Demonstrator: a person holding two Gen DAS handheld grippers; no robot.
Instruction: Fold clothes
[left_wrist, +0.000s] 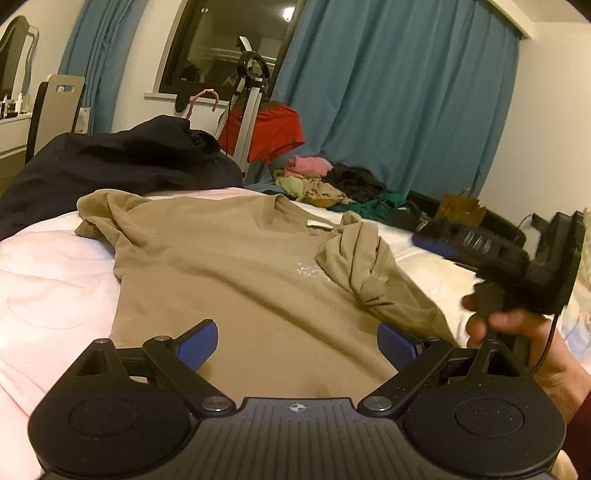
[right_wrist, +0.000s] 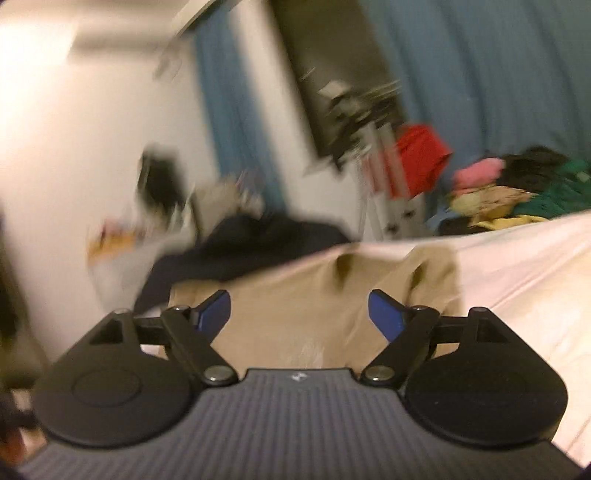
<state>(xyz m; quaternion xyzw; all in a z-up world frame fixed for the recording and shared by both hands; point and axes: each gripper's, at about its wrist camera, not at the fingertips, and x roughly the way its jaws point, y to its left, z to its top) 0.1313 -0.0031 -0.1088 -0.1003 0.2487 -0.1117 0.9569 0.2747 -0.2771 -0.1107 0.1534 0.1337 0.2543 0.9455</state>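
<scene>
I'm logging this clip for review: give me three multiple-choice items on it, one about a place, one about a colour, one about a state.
1. Where does the tan T-shirt lie?
A. Spread on the pale pink bed cover
B. Hung on the metal stand
C. On the far clothes pile

2. What colour is the garment draped on the metal stand?
A. Green
B. Red
C. White

3. How does the left gripper stand?
A. Shut on the shirt's hem
B. Shut on a sleeve
C. Open, holding nothing

Answers:
1 A: the shirt is laid out on the bed cover, collar away from the camera.
2 B: the red garment hangs by the blue curtain.
3 C: its blue pads sit wide apart over the shirt, with no cloth between them.
</scene>
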